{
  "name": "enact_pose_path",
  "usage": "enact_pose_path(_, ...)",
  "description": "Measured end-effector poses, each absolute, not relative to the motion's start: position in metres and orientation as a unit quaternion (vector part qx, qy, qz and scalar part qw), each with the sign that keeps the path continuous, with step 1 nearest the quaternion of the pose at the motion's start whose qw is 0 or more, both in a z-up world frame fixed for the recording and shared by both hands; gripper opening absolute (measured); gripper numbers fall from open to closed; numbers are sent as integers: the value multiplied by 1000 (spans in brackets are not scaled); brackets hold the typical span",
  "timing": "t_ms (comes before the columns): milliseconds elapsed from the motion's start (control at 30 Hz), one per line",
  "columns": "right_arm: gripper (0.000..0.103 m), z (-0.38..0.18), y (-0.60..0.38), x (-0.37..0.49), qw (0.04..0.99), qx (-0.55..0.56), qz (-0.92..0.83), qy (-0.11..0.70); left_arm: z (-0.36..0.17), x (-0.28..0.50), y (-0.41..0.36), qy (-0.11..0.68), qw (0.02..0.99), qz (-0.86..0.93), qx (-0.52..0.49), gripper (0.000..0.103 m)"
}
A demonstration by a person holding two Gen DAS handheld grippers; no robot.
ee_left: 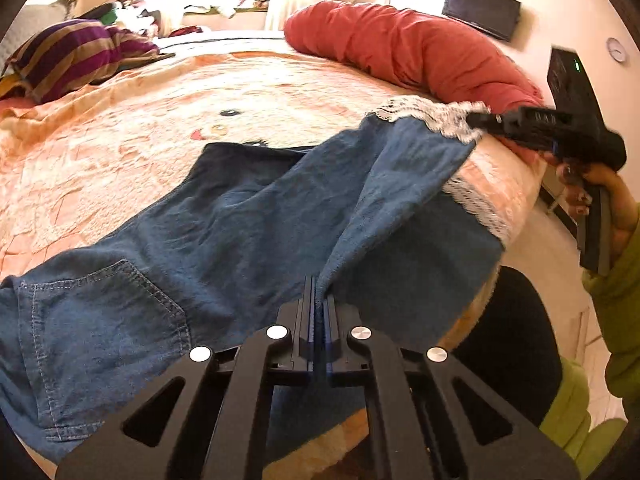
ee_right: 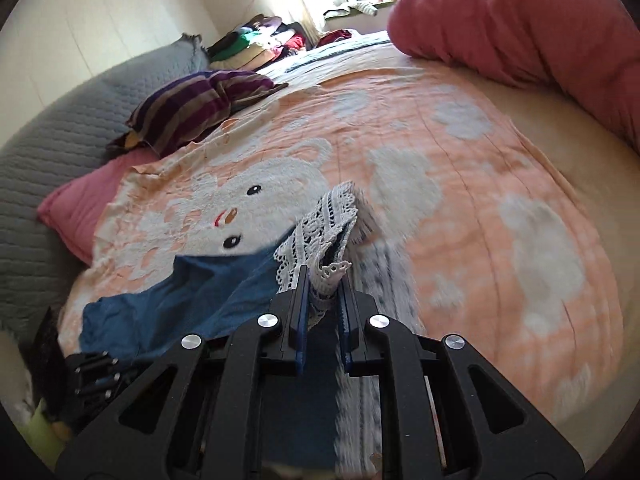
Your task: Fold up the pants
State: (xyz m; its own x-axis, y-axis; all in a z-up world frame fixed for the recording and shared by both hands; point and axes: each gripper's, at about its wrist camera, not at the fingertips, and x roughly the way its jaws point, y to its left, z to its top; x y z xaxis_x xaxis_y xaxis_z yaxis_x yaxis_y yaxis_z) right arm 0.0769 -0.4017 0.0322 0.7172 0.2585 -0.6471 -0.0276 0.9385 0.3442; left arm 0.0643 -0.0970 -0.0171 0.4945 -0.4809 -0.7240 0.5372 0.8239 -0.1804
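Blue denim pants [ee_left: 240, 216] lie spread over a peach blanket [ee_left: 120, 152] on a bed, back pocket at lower left. My left gripper [ee_left: 319, 284] is shut on a raised fold of the denim near the bed's front edge. One leg stretches up to the right, where its white lace hem [ee_left: 424, 114] is lifted off the blanket. My right gripper [ee_left: 478, 119], held by a hand in a green sleeve, pinches that hem. In the right wrist view the lace hem [ee_right: 324, 224] bunches between the fingers of the right gripper [ee_right: 324, 280], with the blue leg [ee_right: 192, 292] trailing left.
A rolled red duvet [ee_left: 400, 52] lies along the far right of the bed. A striped purple pillow [ee_left: 76, 56] and a pink pillow [ee_right: 76, 208] sit at the left, before a grey quilted headboard [ee_right: 48, 152]. The bed edge drops off at lower right beside a dark seat [ee_left: 508, 340].
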Motion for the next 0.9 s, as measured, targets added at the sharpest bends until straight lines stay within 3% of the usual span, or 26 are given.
enact_pose_path(500,7,-25,-432,2,879,240,74,404,-23,32,-103,411,847,-328,79,2)
enact_pose_path(800,7,-48,-428,2,878,205,43,430,-43,31,-110,437,833,-324,102,2)
enact_pose_path(833,9,-48,-428,2,878,205,43,430,-43,32,-109,438,832,-324,101,2)
enact_pose_path(900,24,-39,-430,-3,885,204,31,417,-43,31,-110,437,832,-324,102,2)
